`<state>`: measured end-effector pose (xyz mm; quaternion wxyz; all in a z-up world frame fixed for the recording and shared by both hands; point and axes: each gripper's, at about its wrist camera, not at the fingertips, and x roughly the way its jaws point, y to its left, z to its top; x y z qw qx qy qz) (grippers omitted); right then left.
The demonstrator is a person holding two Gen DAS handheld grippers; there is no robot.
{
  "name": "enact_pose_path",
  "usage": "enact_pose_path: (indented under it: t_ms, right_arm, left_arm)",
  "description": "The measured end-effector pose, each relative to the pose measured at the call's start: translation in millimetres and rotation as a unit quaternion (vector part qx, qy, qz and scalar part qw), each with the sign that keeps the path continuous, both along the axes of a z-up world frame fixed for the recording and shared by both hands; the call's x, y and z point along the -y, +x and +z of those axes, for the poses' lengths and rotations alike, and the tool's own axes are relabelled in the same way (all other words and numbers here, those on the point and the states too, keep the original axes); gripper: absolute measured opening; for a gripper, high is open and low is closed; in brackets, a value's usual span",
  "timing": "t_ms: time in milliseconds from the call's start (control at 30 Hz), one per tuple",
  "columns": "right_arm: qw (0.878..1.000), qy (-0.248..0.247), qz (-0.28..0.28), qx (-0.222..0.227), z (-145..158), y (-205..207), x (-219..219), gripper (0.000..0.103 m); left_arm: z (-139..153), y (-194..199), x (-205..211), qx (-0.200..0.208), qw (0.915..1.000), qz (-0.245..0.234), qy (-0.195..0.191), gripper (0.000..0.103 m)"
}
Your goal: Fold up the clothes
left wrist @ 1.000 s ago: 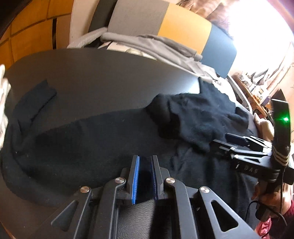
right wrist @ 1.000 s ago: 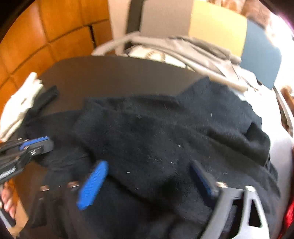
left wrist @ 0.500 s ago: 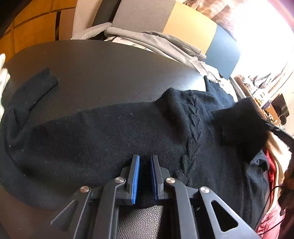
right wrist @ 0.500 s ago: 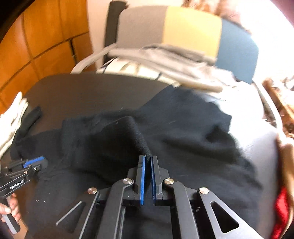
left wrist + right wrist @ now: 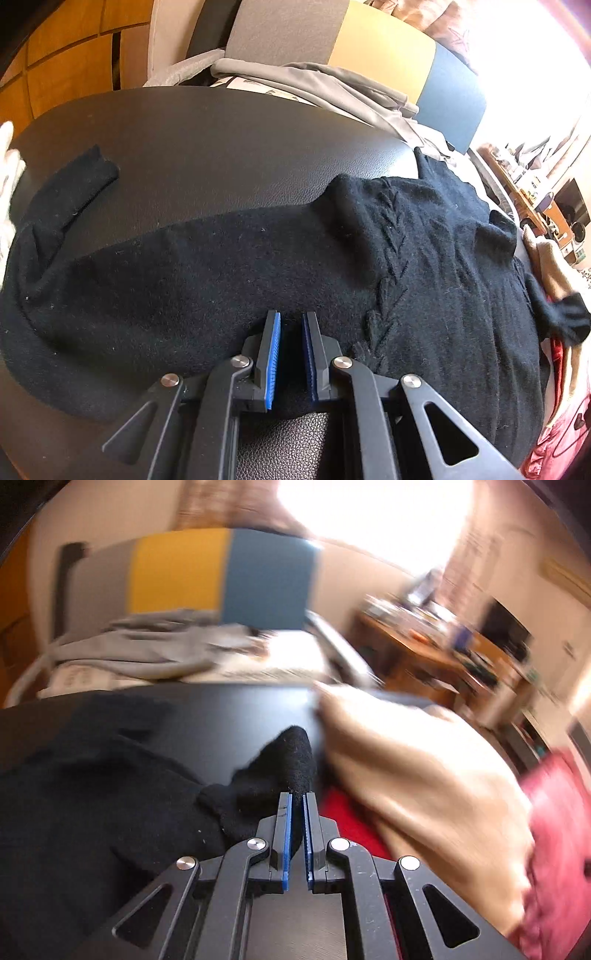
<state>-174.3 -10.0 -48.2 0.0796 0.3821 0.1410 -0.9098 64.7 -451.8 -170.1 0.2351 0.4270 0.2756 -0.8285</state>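
The black sweater [image 5: 229, 280] lies spread across the dark surface [image 5: 207, 147], its long axis running left to right, with one sleeve [image 5: 70, 192] angled up toward the far left. The left hand-held gripper [image 5: 291, 325] is clamped on the sweater's near hem. The right hand-held gripper [image 5: 297, 805] pinches a black cuff or corner [image 5: 295, 760] at the garment's right end. The right wrist view is motion-blurred; the beige cloth [image 5: 417, 775] beside it is hard to identify.
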Motion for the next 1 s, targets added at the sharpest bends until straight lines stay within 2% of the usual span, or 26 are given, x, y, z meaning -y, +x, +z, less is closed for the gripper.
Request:
enact_pose_path:
  t_ms: [167,233,267,300,333,367,400,467,533,600,700,767,833,933,1000]
  right_arm:
    - [0.998,0.004,-0.067,0.013,-20,8,-54,0.007]
    - [0.997,0.004,-0.081,-0.010,-15,18,-57,0.009]
    - [0.996,0.003,-0.088,-0.022,-12,23,-58,0.016]
    - [0.995,0.005,-0.088,-0.045,-4,30,-55,0.039]
    - [0.994,0.002,-0.083,-0.064,2,34,-49,0.055]
    - [0.993,-0.007,-0.076,-0.086,9,42,-44,0.087]
    - [0.992,-0.016,-0.068,-0.109,17,50,-39,0.095]
    - [0.991,-0.076,-0.014,-0.111,28,58,-21,0.095]
    - [0.985,-0.147,0.064,-0.064,28,55,8,0.095]
    - [0.973,-0.193,0.123,-0.007,18,48,40,0.091]
    - [0.945,-0.251,0.192,0.080,-1,33,89,0.087]
    - [0.931,-0.272,0.213,0.119,-12,16,118,0.087]
    - [0.919,-0.293,0.211,0.157,-22,-14,140,0.086]
    - [0.911,-0.315,0.183,0.194,-42,-69,159,0.084]
    - [0.906,-0.326,0.165,0.215,-58,-96,166,0.075]
  left_arm:
    - [7,-6,7,0.016,0.9997,0.002,0.018,0.012]
    - [17,-8,7,0.007,0.9999,0.002,0.009,0.012]
    - [25,-11,4,-0.005,0.9999,-0.009,-0.004,0.012]
    - [33,-15,1,-0.015,0.9996,-0.020,-0.015,0.012]
    - [39,-21,-2,-0.024,0.9990,-0.032,-0.022,0.012]
    - [46,-27,-4,-0.032,0.9981,-0.044,-0.029,0.013]
    - [52,-33,-7,-0.040,0.9970,-0.055,-0.036,0.015]
    - [60,-51,-9,-0.044,0.9947,-0.078,-0.050,0.016]
    - [65,-75,-7,-0.049,0.9925,-0.098,-0.054,0.016]
    - [71,-100,-3,-0.057,0.9900,-0.118,-0.051,0.016]
    - [75,-152,4,-0.058,0.9846,-0.160,-0.041,0.020]
    - [66,-184,9,-0.048,0.9823,-0.180,-0.023,0.022]
    - [56,-211,17,-0.039,0.9808,-0.191,-0.010,0.022]
    - [44,-241,27,-0.050,0.9762,-0.210,0.019,0.024]
    - [31,-261,34,-0.040,0.9752,-0.215,0.037,0.025]
